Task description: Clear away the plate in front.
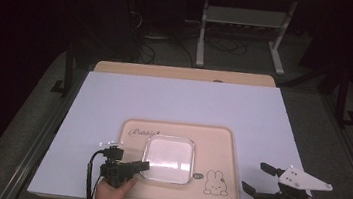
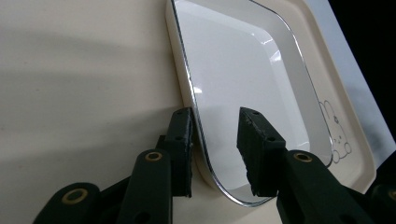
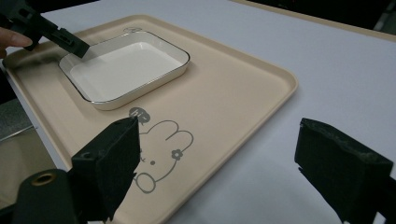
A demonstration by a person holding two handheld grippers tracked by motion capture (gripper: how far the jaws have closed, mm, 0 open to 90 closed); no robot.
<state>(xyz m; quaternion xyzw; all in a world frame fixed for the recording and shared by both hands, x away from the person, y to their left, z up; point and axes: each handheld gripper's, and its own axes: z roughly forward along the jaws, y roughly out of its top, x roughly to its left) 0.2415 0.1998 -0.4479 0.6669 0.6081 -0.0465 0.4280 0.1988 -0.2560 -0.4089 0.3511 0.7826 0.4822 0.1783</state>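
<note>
White and glossy, a shallow square dish (image 1: 168, 159) with rounded corners and a thin dark rim line sits on a beige tray (image 1: 214, 144), toward the tray's left half as seen from the high view. A line drawing of a rabbit (image 1: 215, 182) is printed on the tray just to the right of the dish, and cursive lettering runs along the tray's far left corner. The tray lies on a white table (image 1: 184, 100), near the person's edge. The left gripper (image 1: 143, 165) is held low at the dish's near left corner. In the left gripper view its two black jaws straddle the dish's rim (image 2: 205, 154): one pad (image 2: 181, 140) sits against the outer wall, the other pad (image 2: 254, 149) stands over the inside of the dish, clear of the rim, so the jaws are parted and not clamped on it. The right gripper (image 1: 258, 178) hovers beyond the tray's right edge, near the table's front right corner, apart from the dish. Its jaws stand wide apart with nothing between them, and its own view looks across the rabbit drawing (image 3: 159, 149) toward the dish (image 3: 126, 70).
</note>
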